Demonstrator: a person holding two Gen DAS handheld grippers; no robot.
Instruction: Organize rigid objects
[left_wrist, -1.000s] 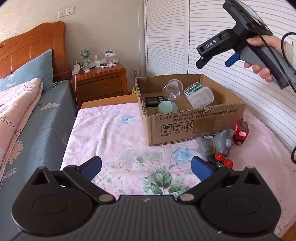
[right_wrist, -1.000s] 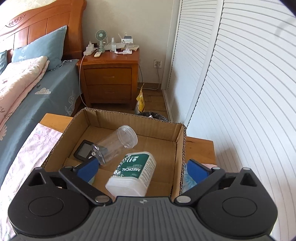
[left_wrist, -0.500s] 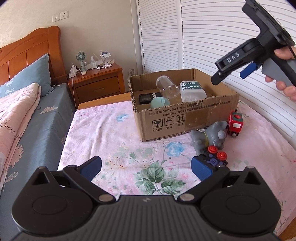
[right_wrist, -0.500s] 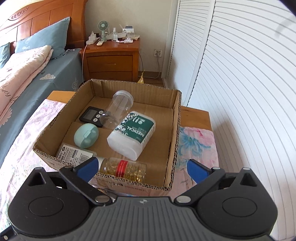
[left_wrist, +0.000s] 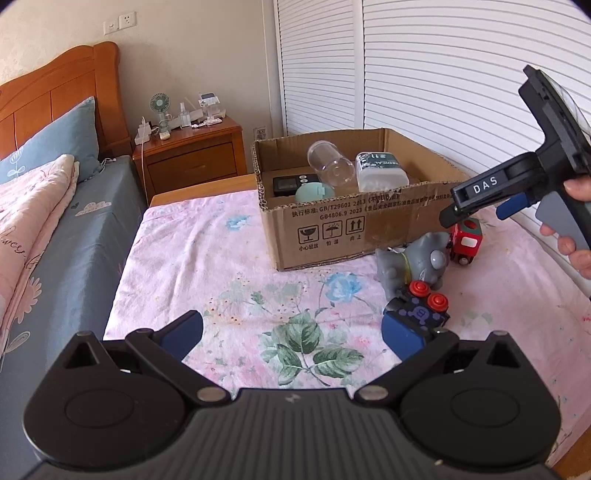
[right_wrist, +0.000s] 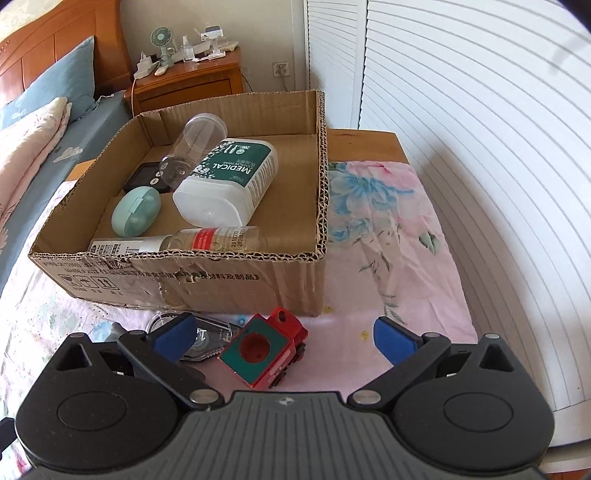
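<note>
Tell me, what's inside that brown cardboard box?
The brown cardboard box holds a clear plastic jar, a white medical tub with green label, a mint oval case, a black timer partly under the jar, and a red-labelled bottle.

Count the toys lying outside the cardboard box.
3: a red toy train and a grey toy animal by the box front, a blue toy car nearer. Others may be hidden.

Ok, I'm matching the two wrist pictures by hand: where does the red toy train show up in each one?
Left wrist view: the red toy train sits right of centre, beside the grey toy, just past the box's front corner.
Right wrist view: the red toy train lies at bottom centre, between the open fingers of the right hand-held gripper.
Shared landmark: the cardboard box.
</note>
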